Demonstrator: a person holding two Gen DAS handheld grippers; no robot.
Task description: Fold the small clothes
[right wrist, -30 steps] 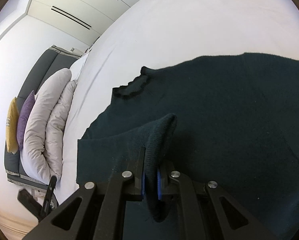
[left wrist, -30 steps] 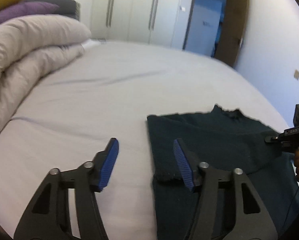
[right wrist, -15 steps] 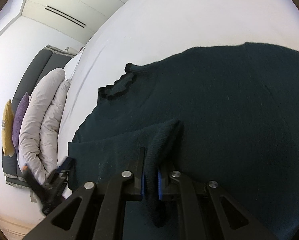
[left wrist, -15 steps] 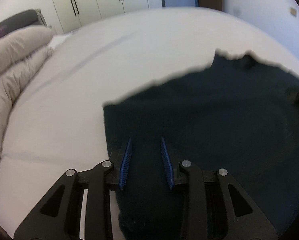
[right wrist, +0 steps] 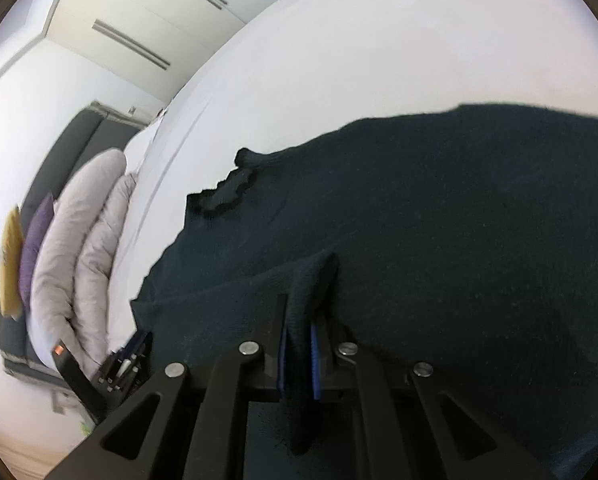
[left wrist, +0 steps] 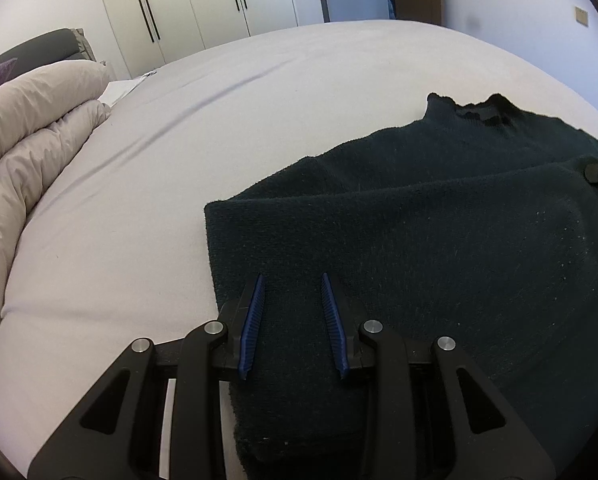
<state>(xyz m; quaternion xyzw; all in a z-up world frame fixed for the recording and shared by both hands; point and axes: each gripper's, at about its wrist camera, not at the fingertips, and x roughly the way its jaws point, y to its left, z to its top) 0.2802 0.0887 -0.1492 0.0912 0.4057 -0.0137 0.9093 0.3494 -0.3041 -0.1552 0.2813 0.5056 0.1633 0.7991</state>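
1. The dark green sweater (left wrist: 439,240) lies flat on the bed (left wrist: 179,152), toward its near edge, collar pointing to the far side; one sleeve is already laid across the chest.
2. The right claw (right wrist: 297,354) is pinched shut on a raised ridge of the sweater's knit, fabric bunched between its blue pads.
3. The left claw (left wrist: 292,328) is partly open, its pads straddling the sweater's folded side near the hem; it probably has no grip yet, though the knit's height between the pads is hard to judge.
4. To do this step well, close the left claw on all the layers at that edge, level with the right grip.
5. Lift both together, keeping the knit taut between them so the fold line lands straight.
6. Release only once the edges align.
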